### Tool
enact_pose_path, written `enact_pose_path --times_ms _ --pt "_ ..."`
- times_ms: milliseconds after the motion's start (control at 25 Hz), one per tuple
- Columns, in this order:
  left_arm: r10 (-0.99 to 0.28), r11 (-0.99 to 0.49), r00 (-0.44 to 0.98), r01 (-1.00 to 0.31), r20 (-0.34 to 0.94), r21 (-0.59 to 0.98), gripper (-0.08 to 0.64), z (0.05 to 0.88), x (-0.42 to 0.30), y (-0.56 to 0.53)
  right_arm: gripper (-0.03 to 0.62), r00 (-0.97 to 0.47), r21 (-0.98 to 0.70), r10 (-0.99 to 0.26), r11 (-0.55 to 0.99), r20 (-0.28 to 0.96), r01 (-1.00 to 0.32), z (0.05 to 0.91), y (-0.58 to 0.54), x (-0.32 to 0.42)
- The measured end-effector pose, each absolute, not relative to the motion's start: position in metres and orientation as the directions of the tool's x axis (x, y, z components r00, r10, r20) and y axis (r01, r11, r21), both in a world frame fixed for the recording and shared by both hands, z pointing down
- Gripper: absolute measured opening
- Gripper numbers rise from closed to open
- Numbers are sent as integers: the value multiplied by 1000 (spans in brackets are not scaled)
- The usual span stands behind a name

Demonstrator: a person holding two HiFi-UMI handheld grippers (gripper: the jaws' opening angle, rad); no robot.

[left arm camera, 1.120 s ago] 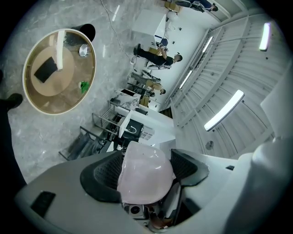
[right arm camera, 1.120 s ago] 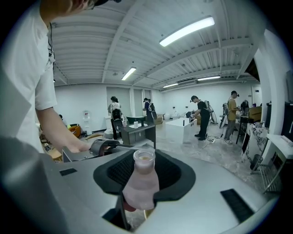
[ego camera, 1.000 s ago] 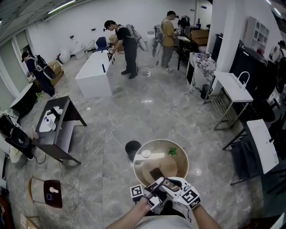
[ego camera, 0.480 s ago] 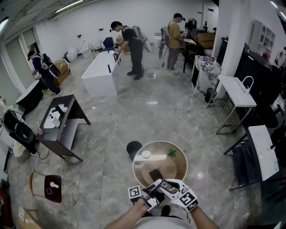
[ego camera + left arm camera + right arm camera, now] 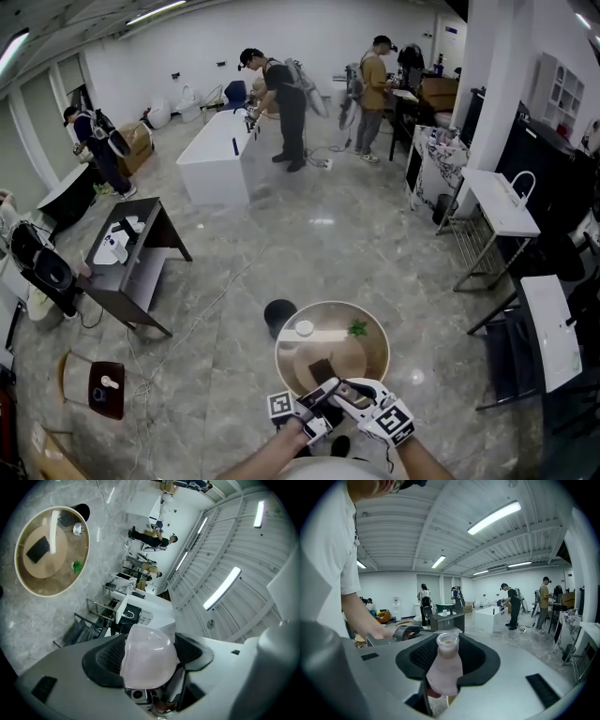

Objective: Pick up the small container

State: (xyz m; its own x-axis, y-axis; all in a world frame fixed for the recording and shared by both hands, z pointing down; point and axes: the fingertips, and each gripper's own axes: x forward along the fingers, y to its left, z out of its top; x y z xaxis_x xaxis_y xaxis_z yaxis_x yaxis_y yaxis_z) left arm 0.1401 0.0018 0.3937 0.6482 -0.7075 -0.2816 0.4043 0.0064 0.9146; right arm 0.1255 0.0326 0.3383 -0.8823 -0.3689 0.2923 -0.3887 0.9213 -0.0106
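My left gripper (image 5: 150,654) is shut on a pale pink, dome-shaped small container (image 5: 149,660) that fills the gap between its black pads. My right gripper (image 5: 447,657) is shut on a small pale pink bottle (image 5: 445,667), upright with its open neck on top. In the head view both grippers, the left gripper (image 5: 316,412) and the right gripper (image 5: 361,401), are held close together at the near edge of a round wooden table (image 5: 287,364). On that table lie a dark rectangular object (image 5: 323,368), a small white cup (image 5: 305,328) and a green item (image 5: 358,328).
A black bin (image 5: 278,314) stands on the marble floor just left of the table. A dark low table (image 5: 122,258) is at the left, and white folding tables (image 5: 548,319) at the right. Several people stand by a white counter (image 5: 216,155) far back.
The head view has drifted a little, so the room sits slightly lower in the frame. Both grippers keep their holds and stay together at the table's near edge.
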Motion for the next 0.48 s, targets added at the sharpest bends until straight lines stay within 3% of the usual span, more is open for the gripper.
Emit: enact_pose_path --times_ms 480 --pt "-717 -4 638 400 -281 917 345 394 149 5 152 -889 -2 -358 927 285 -374 338 36 135"
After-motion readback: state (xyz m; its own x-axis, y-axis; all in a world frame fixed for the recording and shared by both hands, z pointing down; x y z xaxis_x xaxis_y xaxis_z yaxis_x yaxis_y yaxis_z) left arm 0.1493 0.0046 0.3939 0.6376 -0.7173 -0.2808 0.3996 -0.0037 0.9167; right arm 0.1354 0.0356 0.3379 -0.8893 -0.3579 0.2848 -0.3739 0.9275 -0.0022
